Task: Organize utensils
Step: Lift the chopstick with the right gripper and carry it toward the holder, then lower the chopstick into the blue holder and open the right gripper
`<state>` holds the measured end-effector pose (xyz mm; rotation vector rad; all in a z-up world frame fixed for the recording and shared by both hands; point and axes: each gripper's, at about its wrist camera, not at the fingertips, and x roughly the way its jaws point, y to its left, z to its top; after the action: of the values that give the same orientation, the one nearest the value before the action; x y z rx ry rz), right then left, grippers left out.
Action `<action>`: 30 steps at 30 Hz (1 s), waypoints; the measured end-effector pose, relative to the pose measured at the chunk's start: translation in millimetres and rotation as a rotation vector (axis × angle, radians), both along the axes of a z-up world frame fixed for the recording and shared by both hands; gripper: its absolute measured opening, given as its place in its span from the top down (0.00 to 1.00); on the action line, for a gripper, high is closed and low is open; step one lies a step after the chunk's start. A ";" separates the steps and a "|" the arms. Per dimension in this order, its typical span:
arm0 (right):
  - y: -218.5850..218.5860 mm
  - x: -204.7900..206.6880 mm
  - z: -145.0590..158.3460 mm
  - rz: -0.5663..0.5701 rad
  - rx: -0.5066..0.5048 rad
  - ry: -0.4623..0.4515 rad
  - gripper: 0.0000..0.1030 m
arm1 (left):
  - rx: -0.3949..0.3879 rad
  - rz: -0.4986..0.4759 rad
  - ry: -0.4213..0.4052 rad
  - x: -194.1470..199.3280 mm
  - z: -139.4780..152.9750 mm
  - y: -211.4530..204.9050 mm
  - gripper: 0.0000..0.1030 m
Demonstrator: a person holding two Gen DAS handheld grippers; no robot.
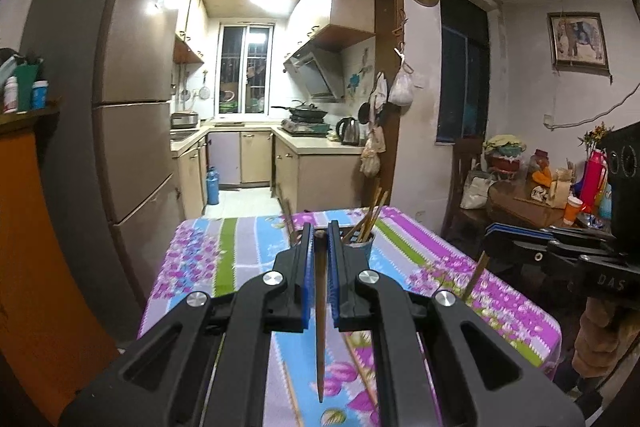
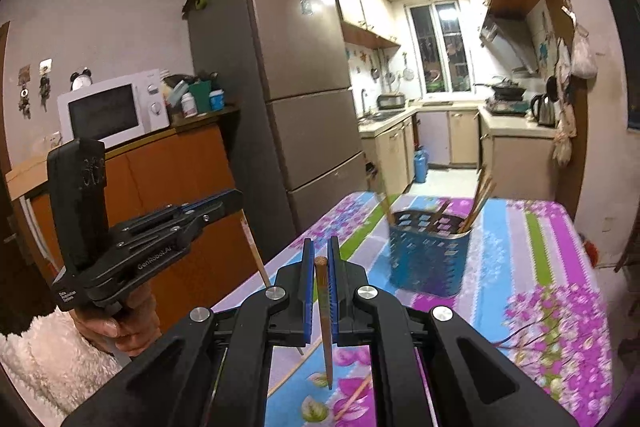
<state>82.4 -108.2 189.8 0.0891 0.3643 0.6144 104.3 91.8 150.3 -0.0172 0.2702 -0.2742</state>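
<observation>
I am clamping one chopstick [image 1: 320,315] in my left gripper [image 1: 320,233] and a second chopstick [image 2: 325,323] in my right gripper [image 2: 320,255], each hanging tip-down between narrow jaws, above the floral tablecloth [image 2: 560,327]; the blue utensil basket [image 2: 428,259] is standing beyond, apart from both.

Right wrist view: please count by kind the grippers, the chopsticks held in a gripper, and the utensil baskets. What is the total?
Grippers: 2 (left gripper, right gripper)
Held chopsticks: 2 (chopstick in the left gripper, chopstick in the right gripper)
Baskets: 1 (blue basket)
Total: 5
</observation>
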 end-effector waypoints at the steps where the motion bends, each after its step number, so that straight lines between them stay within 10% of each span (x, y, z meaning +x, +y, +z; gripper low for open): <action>1: -2.5 2.4 4.8 -0.012 -0.002 -0.011 0.93 | 0.003 -0.005 -0.009 5.9 4.4 -4.5 0.95; 19: -36.2 114.4 92.7 -0.287 -0.020 -0.252 0.93 | -0.006 0.012 -0.174 115.4 71.4 -64.8 0.95; 30: -42.5 192.2 75.9 -0.339 0.069 -0.251 0.93 | -0.025 0.065 -0.195 173.3 59.9 -68.8 0.95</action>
<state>274.6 -150.8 265.7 0.1348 0.0809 0.2975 277.6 23.0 210.3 -0.0235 0.0727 -0.2132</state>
